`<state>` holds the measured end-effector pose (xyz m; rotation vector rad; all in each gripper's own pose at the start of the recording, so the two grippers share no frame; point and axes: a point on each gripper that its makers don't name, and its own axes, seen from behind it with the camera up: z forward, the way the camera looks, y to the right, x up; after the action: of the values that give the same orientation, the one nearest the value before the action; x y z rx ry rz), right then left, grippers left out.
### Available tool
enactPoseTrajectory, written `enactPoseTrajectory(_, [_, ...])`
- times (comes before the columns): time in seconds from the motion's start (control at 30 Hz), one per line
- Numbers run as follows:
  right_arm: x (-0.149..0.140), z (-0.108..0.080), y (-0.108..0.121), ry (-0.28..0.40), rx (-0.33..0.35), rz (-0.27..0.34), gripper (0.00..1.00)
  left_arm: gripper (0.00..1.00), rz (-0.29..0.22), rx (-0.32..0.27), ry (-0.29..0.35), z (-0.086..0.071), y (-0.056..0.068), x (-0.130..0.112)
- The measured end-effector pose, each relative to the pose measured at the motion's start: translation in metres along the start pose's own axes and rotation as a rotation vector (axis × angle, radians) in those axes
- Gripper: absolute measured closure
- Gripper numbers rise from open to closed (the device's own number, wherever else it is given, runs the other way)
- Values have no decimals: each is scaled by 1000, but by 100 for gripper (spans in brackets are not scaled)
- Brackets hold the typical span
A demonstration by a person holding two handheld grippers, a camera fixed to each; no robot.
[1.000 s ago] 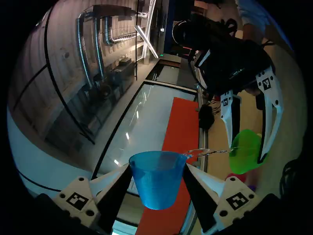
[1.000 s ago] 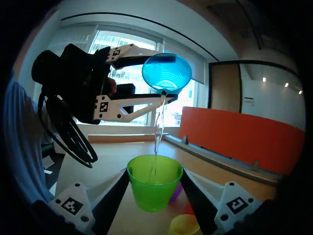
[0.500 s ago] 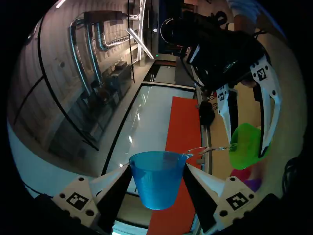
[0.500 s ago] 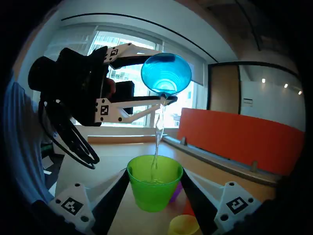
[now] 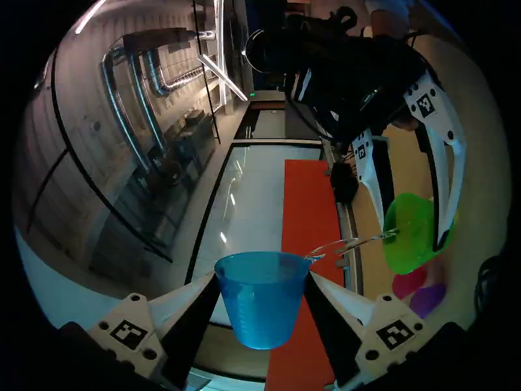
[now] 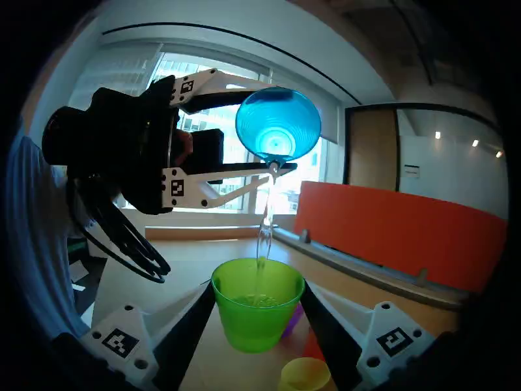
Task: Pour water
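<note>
- Pale wooden table (image 6: pixel 182 260) lies under both cups, with a window behind it.
- Long orange partition panel (image 6: pixel 404 228) runs along the table's far edge.
- Left gripper (image 5: pixel 260 279): its white fingers pinch the blue cup from both sides, held high and tipped on its side.
- Right gripper (image 6: pixel 257 288): its fingers clamp the green cup's two sides, holding it upright.
- Translucent blue plastic cup (image 5: pixel 262 300) has its spout directly above the green one.
- Translucent green plastic cup (image 6: pixel 257 306) holds shallow water.
- Small yellow plastic cup (image 6: pixel 305 375) stands on the table just beside the green cup.
- Thin clear water stream (image 6: pixel 265 225) falls from the blue spout into the green cup.
</note>
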<state>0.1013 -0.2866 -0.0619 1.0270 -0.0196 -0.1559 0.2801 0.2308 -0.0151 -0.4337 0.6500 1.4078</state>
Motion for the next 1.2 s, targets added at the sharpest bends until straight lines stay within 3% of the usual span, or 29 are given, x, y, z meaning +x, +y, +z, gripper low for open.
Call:
enactPoseTrajectory(0.87, [2,3,3,15,-8,7,9,14,158,18,14,2,-1,11])
enactPoseTrajectory(1.2, [4,4,5,20,-12,10,9,14,154,15,21,1,-1,12])
